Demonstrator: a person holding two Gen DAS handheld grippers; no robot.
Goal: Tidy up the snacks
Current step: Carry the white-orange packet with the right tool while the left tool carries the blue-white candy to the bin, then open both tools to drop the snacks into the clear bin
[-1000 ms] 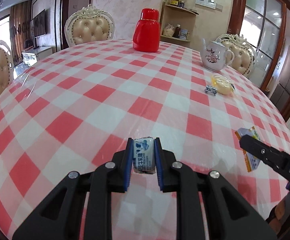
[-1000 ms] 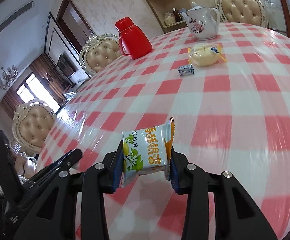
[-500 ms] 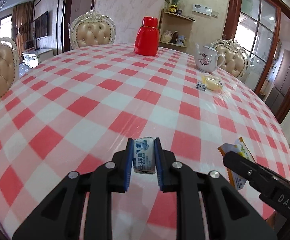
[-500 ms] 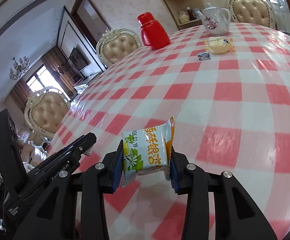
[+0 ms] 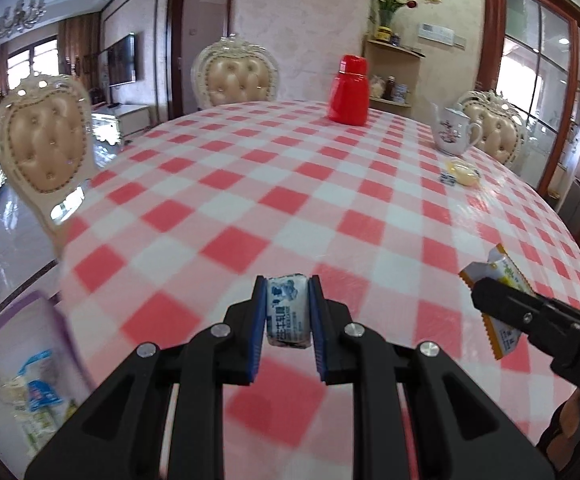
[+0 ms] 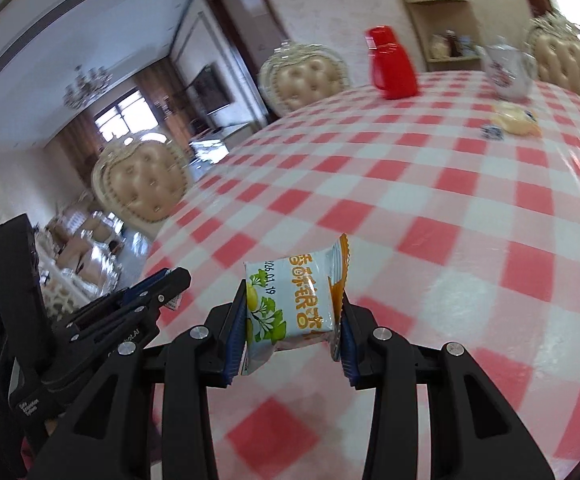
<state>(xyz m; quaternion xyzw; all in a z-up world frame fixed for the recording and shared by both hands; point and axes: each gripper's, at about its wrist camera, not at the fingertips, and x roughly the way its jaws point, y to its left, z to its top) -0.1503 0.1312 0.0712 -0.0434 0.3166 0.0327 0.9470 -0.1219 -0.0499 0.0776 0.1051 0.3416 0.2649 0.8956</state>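
The round surface [image 5: 218,184] is being covered by a red-and-white checked cloth, and every place here is being given relative to the red jug [image 5: 348,90] standing at its far side. Padded chairs [image 5: 236,76] are being shown behind and left of the jug. A white teapot [image 5: 452,134] is being shown to the right of the jug, and a yellow wrapped snack [image 5: 466,172] with a small blue-and-white sweet [image 5: 447,178] touching it is lying nearer than the teapot. A purple-edged bag [image 5: 26,360] of packets is being glimpsed far nearer and left of the jug, blurred. Well on the near side of the jug, a small blue-and-white candy [image 5: 288,310] is being gripped between the fingers of the left gripper [image 5: 288,308]. A light-blue and orange snack packet [image 6: 296,300] is being clamped by the fingers of the right gripper [image 6: 294,312], above the surface's near edge.
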